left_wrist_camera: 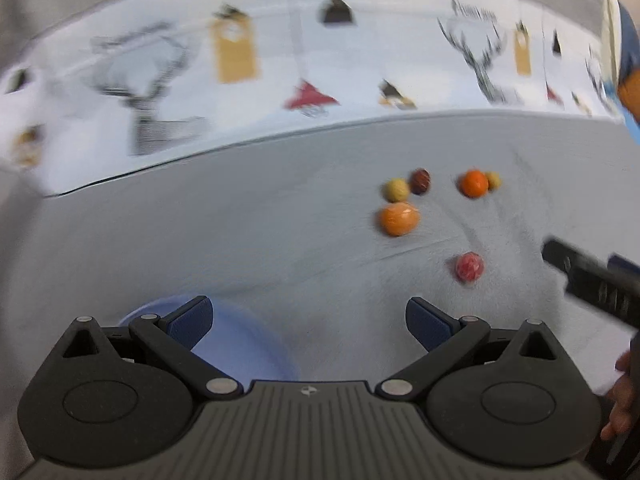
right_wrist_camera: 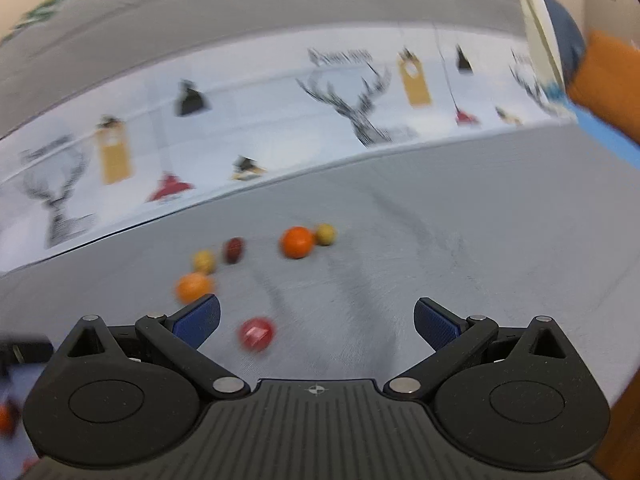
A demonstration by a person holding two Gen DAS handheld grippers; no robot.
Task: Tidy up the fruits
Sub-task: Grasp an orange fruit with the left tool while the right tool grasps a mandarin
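Note:
Several small fruits lie on a grey cloth. In the left wrist view: a red fruit [left_wrist_camera: 469, 267], a large orange [left_wrist_camera: 398, 219], a yellow fruit [left_wrist_camera: 396, 189], a dark red fruit [left_wrist_camera: 420, 181], a second orange [left_wrist_camera: 474, 183] with a small yellow fruit [left_wrist_camera: 493, 180] beside it. My left gripper [left_wrist_camera: 308, 322] is open and empty above a light blue bowl [left_wrist_camera: 240, 344]. My right gripper [right_wrist_camera: 318, 322] is open and empty, with the red fruit [right_wrist_camera: 257, 334] just ahead near its left finger. The oranges [right_wrist_camera: 297, 242] [right_wrist_camera: 193, 287] lie farther off.
A white cloth printed with deer and tags [left_wrist_camera: 240, 80] lies beyond the grey cloth [right_wrist_camera: 440, 240]. The right gripper's body [left_wrist_camera: 592, 280] reaches in at the right edge of the left wrist view. An orange and blue object [right_wrist_camera: 600, 80] sits at the far right.

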